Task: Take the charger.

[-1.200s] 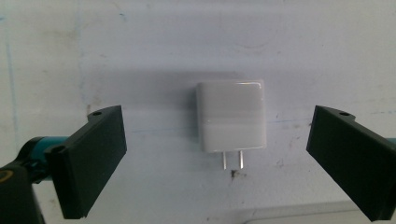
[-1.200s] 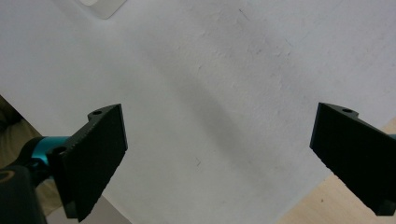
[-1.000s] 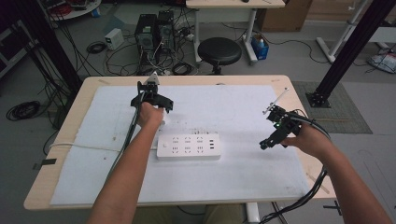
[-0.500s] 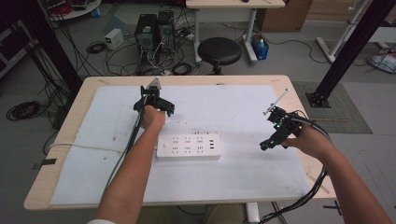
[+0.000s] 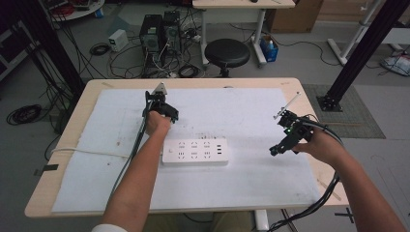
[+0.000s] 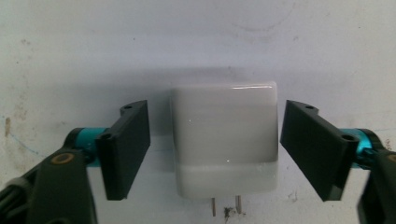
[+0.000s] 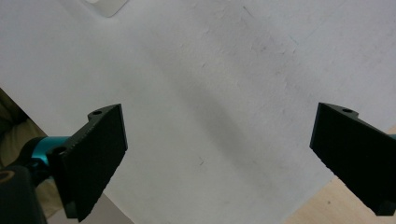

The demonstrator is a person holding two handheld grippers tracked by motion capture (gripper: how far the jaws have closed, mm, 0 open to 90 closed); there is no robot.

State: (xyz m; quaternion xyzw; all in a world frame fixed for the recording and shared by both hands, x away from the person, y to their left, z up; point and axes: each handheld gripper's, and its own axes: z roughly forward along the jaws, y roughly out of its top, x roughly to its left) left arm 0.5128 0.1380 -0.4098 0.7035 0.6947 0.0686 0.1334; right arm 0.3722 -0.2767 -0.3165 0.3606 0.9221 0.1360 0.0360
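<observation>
In the left gripper view a white plug adapter (image 6: 224, 140) lies on the white sheet, its two metal prongs (image 6: 225, 205) pointing toward the camera. My left gripper (image 6: 217, 119) is open, with one jaw on each side of the adapter and a small gap on both sides. In the high view the left gripper (image 5: 162, 104) sits at the table's back left, just beyond a white power strip (image 5: 194, 151). My right gripper (image 5: 283, 142) hovers open over the sheet at the right, with nothing between its jaws (image 7: 219, 130).
A white sheet (image 5: 241, 116) covers most of the wooden table (image 5: 58, 164). A corner of the power strip (image 7: 106, 5) shows in the right gripper view, and the table's wood edge (image 7: 345, 210) lies near that gripper. A stool (image 5: 227, 52) and computers stand behind the table.
My left gripper has shifted slightly nearer and to the right. The right gripper has barely moved.
</observation>
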